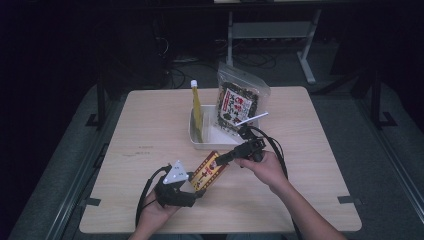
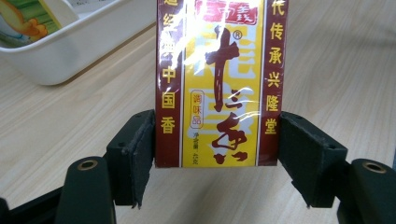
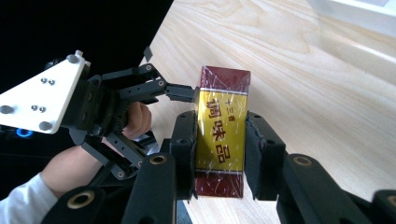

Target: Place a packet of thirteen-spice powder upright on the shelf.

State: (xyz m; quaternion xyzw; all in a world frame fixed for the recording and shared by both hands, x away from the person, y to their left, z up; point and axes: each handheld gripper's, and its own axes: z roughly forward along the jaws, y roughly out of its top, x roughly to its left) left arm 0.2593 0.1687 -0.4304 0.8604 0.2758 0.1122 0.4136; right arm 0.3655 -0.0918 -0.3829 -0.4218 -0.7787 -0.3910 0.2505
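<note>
Handover of a seasoning box (image 1: 209,170) between two hand-held grippers, above the near half of the table (image 1: 150,125), just short of the white tub (image 1: 200,141) that stands near the far edge's middle. The left gripper (image 1: 192,192) grasps the red-and-yellow box across its width; in the left gripper view both pads (image 2: 142,149) lie against the box's (image 2: 219,84) long sides. The right gripper (image 1: 223,159) straddles the other end: in the right gripper view its jaws flank the box's (image 3: 222,130) narrow faces, the pad on the left (image 3: 187,140) touching, while contact on the other side cannot be told. The step in hand is judged to be the transfer of the grasp. The next move probably calls for a firm clench by the right gripper before the left releases, then a carry toward the tub, where a seaweed pouch (image 1: 239,102) and a yellow bottle (image 1: 197,105) already stand.
</note>
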